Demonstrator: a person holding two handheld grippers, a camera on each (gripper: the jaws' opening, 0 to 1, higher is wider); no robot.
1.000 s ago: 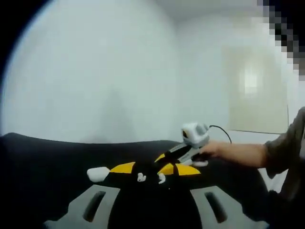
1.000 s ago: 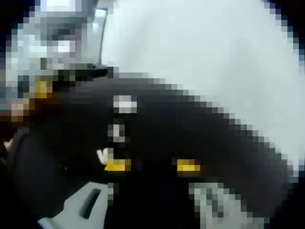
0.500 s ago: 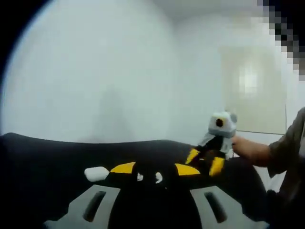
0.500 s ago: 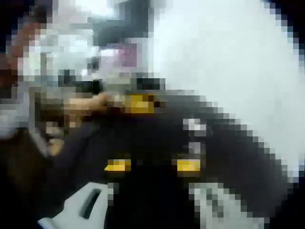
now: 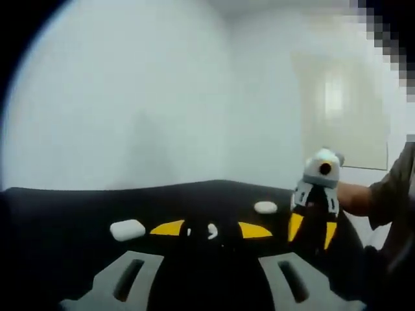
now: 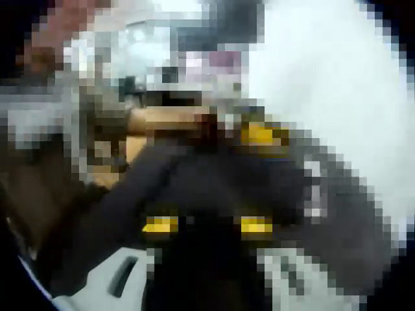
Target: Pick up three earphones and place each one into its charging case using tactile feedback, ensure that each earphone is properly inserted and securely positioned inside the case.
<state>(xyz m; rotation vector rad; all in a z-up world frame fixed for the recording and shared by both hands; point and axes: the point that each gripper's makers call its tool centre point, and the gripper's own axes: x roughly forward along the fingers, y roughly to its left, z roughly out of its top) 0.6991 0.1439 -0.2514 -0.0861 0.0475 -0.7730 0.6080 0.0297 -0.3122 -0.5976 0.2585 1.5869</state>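
White earphones (image 5: 211, 230) and cases (image 5: 128, 229) on black table (image 5: 65, 220); both grippers' fingers apart, empty.

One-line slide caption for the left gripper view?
Open left gripper faces earphones and two white cases on black table; right gripper alongside.

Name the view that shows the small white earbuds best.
The left gripper view: the small white earbuds lie sharp on the black table between its yellow-tipped jaws. The right gripper view is heavily pixelated; earbuds cannot be told there.

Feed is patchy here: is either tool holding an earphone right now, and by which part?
Left tool: open, nothing held; a loose earphone lies beyond its tips. Right tool: empty.
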